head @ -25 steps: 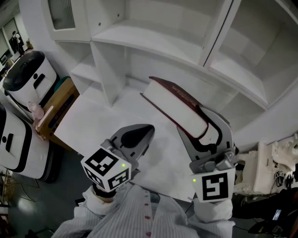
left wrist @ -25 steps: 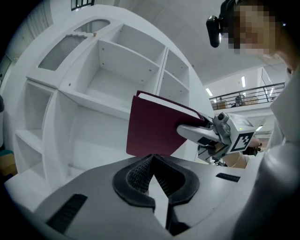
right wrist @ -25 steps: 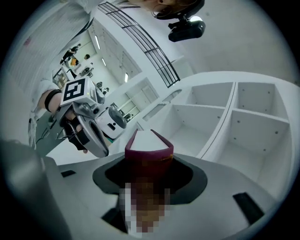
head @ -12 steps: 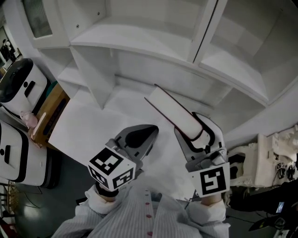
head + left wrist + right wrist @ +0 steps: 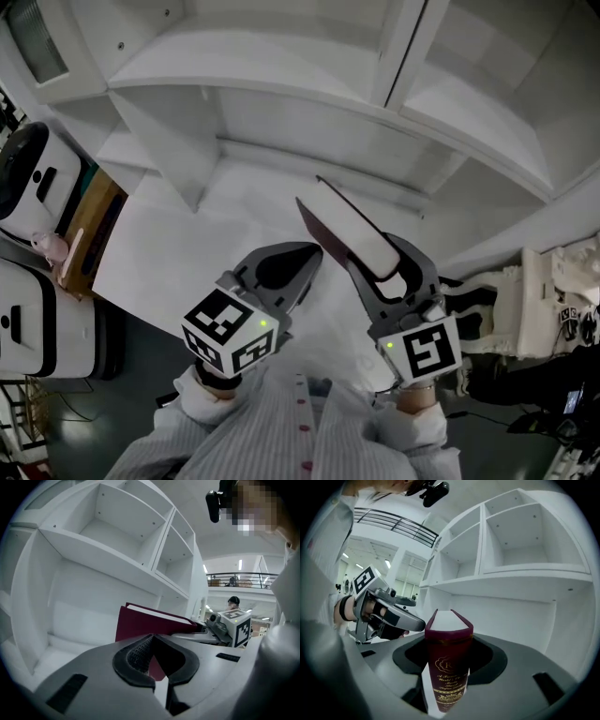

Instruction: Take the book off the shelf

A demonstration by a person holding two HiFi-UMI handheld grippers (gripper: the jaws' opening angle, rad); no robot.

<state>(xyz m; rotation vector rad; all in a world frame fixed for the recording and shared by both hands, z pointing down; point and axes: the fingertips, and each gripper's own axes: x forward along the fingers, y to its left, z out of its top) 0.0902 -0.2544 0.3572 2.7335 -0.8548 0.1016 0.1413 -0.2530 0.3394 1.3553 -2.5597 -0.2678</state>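
Note:
A dark red hardback book [image 5: 342, 225] with white page edges is clamped at its spine end in my right gripper [image 5: 384, 272], which is shut on it. It hangs tilted above the white lower surface [image 5: 178, 239] in front of the shelf unit [image 5: 281, 84]. In the right gripper view the book [image 5: 447, 667] stands upright between the jaws, its gilt-lettered spine towards the camera. My left gripper [image 5: 298, 261] is just left of the book, shut and holding nothing. From the left gripper view the book's cover [image 5: 140, 623] and the right gripper [image 5: 206, 632] show beyond the closed jaws.
The white shelf compartments [image 5: 520, 541] above hold nothing. White rounded machines [image 5: 28, 187] and a wooden box [image 5: 89, 220] stand at the left. White equipment [image 5: 553, 300] sits at the right. A person's head [image 5: 232, 603] shows far off in the left gripper view.
The book in my right gripper has turned more edge-on and come slightly nearer to me, away from the shelf back. My left gripper stays shut beside it. The head view has shifted.

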